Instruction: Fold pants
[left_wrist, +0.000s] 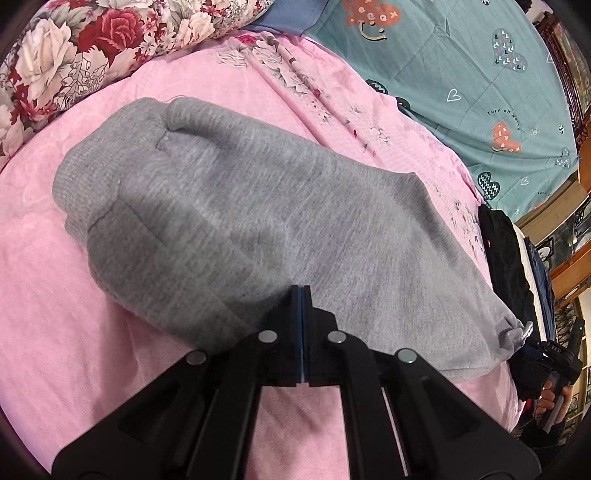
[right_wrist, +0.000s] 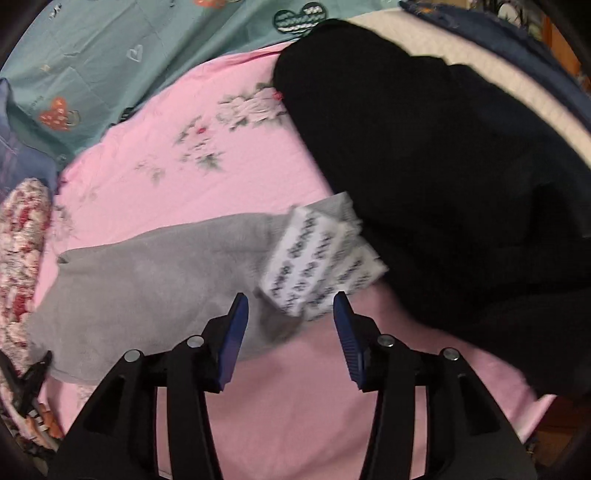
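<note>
A pink floral bedsheet covered the bed I was working over, with a teal heart-print quilt along its far side and a red-and-white rose-patterned pillow at one corner. The grey sweatpants lay across the middle of the sheet, folded into a thick bundle. My left gripper had its blue pads pressed together at the near edge of the grey fabric; I could not tell whether any cloth was caught between them. In the right wrist view my right gripper stood wide open, holding nothing, its fingers on either side of the white printed care labels sticking out from the end of the sweatpants. Just beside that end sat a pile of black clothing, touching the grey cloth near the labels. That view was blurred.
</note>
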